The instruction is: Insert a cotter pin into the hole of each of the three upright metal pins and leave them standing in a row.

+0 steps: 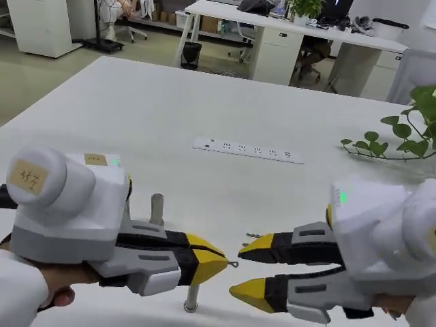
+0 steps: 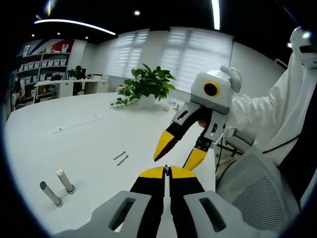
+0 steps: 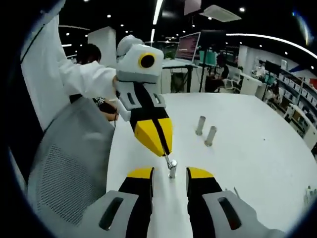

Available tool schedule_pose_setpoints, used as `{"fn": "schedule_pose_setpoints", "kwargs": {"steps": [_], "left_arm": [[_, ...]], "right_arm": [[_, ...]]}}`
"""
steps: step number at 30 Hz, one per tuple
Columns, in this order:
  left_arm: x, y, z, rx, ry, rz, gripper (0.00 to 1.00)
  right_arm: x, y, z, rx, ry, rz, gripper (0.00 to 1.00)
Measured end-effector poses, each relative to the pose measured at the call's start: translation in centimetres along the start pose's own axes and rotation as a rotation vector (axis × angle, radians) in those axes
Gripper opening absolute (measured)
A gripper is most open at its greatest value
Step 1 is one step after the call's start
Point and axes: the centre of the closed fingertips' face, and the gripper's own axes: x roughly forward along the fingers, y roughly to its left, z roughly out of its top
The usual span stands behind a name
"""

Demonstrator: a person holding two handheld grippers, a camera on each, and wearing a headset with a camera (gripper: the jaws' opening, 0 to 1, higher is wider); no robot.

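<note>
Holds a cotter pin (image 3: 169, 160) clamped in the left gripper (image 3: 166, 151) just over the nearest pin (image 3: 172, 169), seemingly to find its hole, right gripper (image 1: 236, 271) spread wide beside for steadying.

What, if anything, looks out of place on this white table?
Nothing looks damaged or spilled. Of the three short upright metal pins, one stands apart from the other two, near the open right gripper. Two small thin cotter pins lie loose on the white table.

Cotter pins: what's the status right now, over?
Left gripper shut on cotter pin, tip at nearest metal pin. Right gripper open, facing that pin. Two other metal pins upright. Two spare cotter pins on table.
</note>
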Motion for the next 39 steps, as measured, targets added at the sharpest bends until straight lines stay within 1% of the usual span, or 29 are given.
{"fn": "schedule_pose_setpoints", "kwargs": {"steps": [1,3,4,6,8,9,11,13,14,16,18,22,24,26,31,33,37,39], "left_arm": [[0.0,-0.3,0.0,0.007,0.001,-0.008,0.0],[0.0,-0.5,0.2,0.014,-0.002,-0.014,0.0],[0.0,-0.6,0.2,0.024,0.0,-0.017,0.0],[0.0,-0.7,0.2,0.035,0.005,-0.022,0.0],[0.0,-0.9,0.2,0.04,0.011,-0.027,0.0],[0.0,-0.8,0.1,0.044,0.02,-0.021,0.0],[0.0,-0.8,0.0,0.057,0.03,-0.019,0.0],[0.0,-0.8,0.0,0.059,0.028,-0.021,0.0],[0.0,-0.8,0.0,0.059,0.029,-0.022,0.0],[0.0,-0.8,-0.1,0.071,0.04,-0.02,0.0],[-0.1,-0.8,-0.2,0.069,0.045,-0.024,0.0],[-0.2,-0.8,-0.2,0.071,0.044,-0.022,0.0],[-0.2,-0.8,-0.2,0.074,0.043,-0.025,0.0],[-0.3,-0.9,-0.3,0.079,0.047,-0.027,0.0],[-0.3,-1.2,-0.6,0.082,0.059,-0.04,0.0],[-0.2,-1.2,-0.6,0.091,0.057,-0.037,0.0],[-0.3,-1.2,-0.5,0.085,0.051,-0.038,0.0],[-0.3,-1.3,-0.4,0.086,0.049,-0.037,0.0]], "right_arm": [[-0.2,0.0,0.0,0.021,-0.002,0.026,0.21],[-0.3,0.2,0.0,0.027,-0.001,0.071,0.21],[-0.3,0.3,0.0,0.034,-0.003,0.091,0.18],[-0.2,0.5,-0.2,0.052,0.006,0.116,0.17],[0.0,0.9,-0.3,0.043,0.014,0.138,0.17],[0.1,1.0,-0.3,0.049,0.016,0.15,0.16],[0.4,1.2,-0.4,0.048,0.021,0.157,0.13],[0.6,1.3,-0.5,0.05,0.025,0.17,0.1],[0.7,1.5,-0.3,0.054,0.015,0.18,0.08],[0.8,1.4,-0.1,0.073,0.005,0.178,0.02],[0.9,1.4,0.1,0.064,-0.006,0.176,0.0],[0.9,1.4,0.2,0.059,-0.003,0.186,0.0],[0.9,1.6,0.1,0.074,0.002,0.197,0.0],[0.9,1.7,0.1,0.059,0.003,0.196,0.0],[0.8,2.0,0.0,0.039,0.025,0.206,0.0],[0.7,1.9,0.0,0.035,0.027,0.207,0.0],[0.6,1.9,0.0,0.057,0.032,0.219,0.0],[0.6,2.0,0.0,0.053,0.038,0.222,0.0]]}}
